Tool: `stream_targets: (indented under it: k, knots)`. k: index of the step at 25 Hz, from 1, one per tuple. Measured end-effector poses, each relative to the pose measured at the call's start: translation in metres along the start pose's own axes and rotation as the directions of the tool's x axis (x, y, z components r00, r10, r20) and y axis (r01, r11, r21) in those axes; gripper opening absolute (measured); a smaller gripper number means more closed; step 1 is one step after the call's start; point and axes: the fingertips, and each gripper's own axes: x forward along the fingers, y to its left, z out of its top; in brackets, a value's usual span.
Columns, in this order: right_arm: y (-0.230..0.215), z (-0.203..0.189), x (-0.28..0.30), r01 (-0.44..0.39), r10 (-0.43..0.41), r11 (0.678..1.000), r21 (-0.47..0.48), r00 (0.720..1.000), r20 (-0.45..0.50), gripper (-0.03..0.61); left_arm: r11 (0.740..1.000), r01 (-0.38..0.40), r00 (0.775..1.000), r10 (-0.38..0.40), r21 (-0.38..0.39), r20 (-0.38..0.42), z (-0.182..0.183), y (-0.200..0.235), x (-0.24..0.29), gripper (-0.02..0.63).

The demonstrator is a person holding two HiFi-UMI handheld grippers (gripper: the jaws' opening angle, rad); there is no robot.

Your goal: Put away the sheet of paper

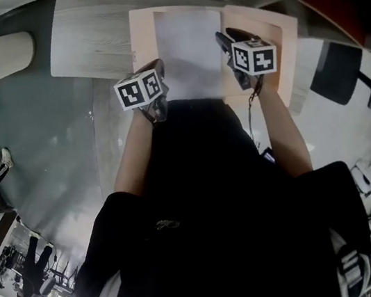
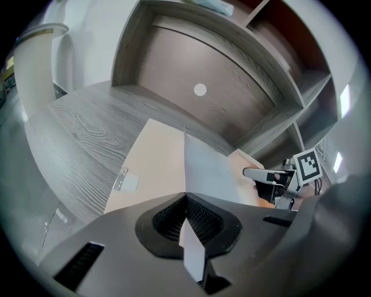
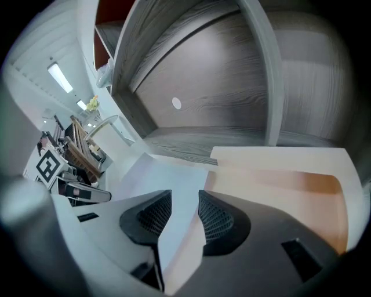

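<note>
A peach folder (image 1: 142, 35) lies open on the grey wooden desk (image 1: 84, 45). At its left flap the left gripper (image 2: 185, 198) has its jaws pressed together, pinching the near left edge of the sheet of paper (image 1: 186, 49), which spreads over the folder's middle. On the right, the right gripper (image 3: 184, 204) has its jaws spread, with the sheet's right edge loose between them.

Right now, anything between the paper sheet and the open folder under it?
Nothing visible between them. The white paper sheet lies over the open peach folder. The left gripper is shut on the sheet's near edge; the right gripper has its jaws apart around that edge.
</note>
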Motion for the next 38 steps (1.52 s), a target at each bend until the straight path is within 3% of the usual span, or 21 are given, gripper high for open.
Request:
stream_targets:
  k: [4,10,24,38]
  knots:
    - [0.0,-0.004,-0.015,-0.02,0.02,1.0,-0.002,0.999,0.026,0.155,1.0,0.004,1.0,-0.004,-0.001,-0.001,0.002,-0.005,0.005,0.044]
    - [-0.006,-0.015,-0.03,-0.03,0.029,0.999,0.014,0.998,0.056,0.091,1.0,-0.012,1.0,0.012,0.001,-0.001,0.003,-0.01,0.008,0.044]
    - [0.011,-0.033,-0.037,-0.073,0.072,0.997,0.013,0.996,0.051,0.075,0.999,-0.025,1.0,0.024,-0.044,-0.016,-0.007,-0.009,0.013,0.044]
    - [0.017,-0.047,-0.051,-0.061,0.058,0.997,0.052,0.996,0.063,0.064,1.0,-0.003,1.0,0.002,-0.02,-0.016,-0.002,-0.019,0.017,0.044]
